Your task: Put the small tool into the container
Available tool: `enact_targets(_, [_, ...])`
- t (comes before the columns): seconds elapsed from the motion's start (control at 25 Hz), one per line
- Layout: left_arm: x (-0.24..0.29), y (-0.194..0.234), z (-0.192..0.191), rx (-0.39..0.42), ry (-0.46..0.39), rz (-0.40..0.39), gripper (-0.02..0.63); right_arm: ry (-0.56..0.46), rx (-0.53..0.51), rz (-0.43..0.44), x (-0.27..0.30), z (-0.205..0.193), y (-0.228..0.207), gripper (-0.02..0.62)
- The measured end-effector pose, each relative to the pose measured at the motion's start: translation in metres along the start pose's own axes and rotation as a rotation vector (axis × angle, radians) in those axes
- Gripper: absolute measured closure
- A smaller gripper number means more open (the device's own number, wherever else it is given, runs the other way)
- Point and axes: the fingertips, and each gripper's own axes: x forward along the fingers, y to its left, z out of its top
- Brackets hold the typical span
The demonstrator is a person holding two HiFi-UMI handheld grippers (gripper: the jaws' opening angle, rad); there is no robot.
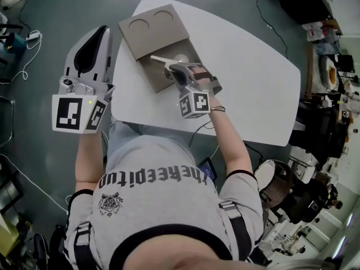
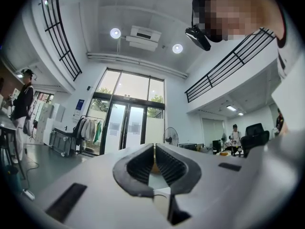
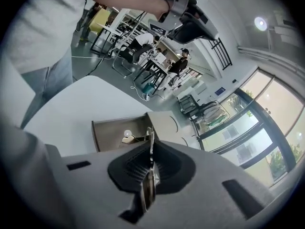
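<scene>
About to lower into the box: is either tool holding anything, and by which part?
The right tool is shut on the thin metal strip, gripped about mid-length, ends sticking out ahead and behind. The left tool holds nothing.

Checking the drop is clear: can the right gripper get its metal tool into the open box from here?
Probably yes. The right gripper, shut on the thin tool, hangs over the open box, whose lid lies folded back. Nothing shows between tool and box, and the left gripper is off to the side.
</scene>
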Motion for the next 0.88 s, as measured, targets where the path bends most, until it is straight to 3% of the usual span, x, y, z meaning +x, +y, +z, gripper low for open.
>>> enact_targets(0.48, [-0.003,0.014,-0.005,0.023,0.024,0.089,0.592,-0.017,-0.097,0.065,0.037,-0.016,0.008,0.594])
enact_targets(0.88, [-0.003,0.011,-0.009,0.035,0.044,0.125,0.592,-0.011,-0.102,0.076,0.051,-0.032,0.011,0.594])
